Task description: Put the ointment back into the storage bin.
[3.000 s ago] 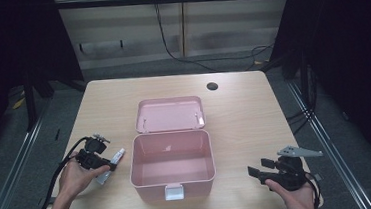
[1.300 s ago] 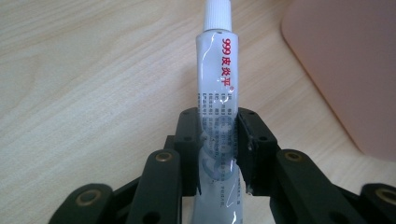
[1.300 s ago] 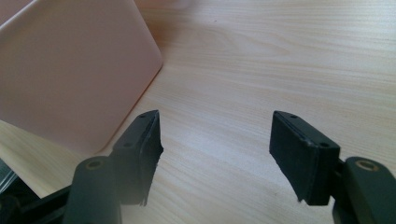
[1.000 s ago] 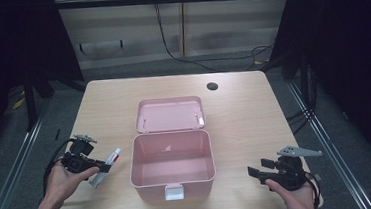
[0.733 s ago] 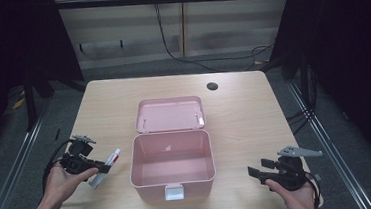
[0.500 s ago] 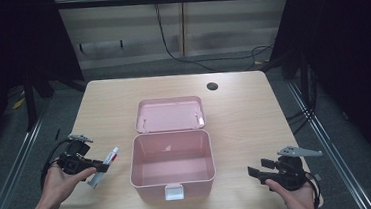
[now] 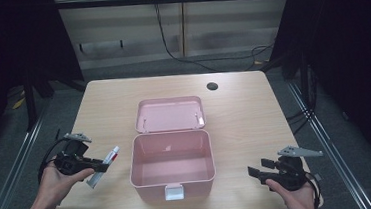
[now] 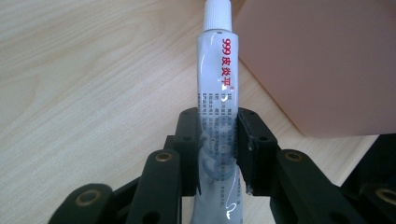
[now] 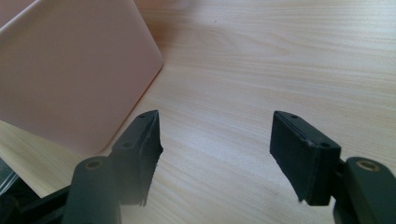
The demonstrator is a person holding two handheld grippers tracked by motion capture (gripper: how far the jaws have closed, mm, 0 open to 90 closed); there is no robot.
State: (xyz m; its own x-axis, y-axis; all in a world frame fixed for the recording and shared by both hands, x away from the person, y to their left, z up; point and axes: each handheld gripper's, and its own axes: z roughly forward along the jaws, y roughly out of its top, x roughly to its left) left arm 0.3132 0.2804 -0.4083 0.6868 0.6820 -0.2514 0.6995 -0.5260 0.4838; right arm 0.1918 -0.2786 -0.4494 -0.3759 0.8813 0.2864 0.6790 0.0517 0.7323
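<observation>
The tube [image 8: 217, 98] is white with a ribbed white cap, printed "999" in red above a column of red Chinese characters; smaller grey print below is too fine to read; the left gripper [image 8: 218, 140] has its pads clamped on the tube's lower body, cap pointing away toward the pink box [image 7: 172, 164]. In the high view the tube [image 7: 103, 166] sits just left of the box, angled toward its left wall. The box is open and empty, its lid [image 7: 170, 113] lying flat behind it; a dark round hole [image 7: 212, 86] lies beyond the lid. The right gripper [image 7: 257, 171] rests right of the box, jaws apart with only bare table [image 9: 280, 56] between them.
</observation>
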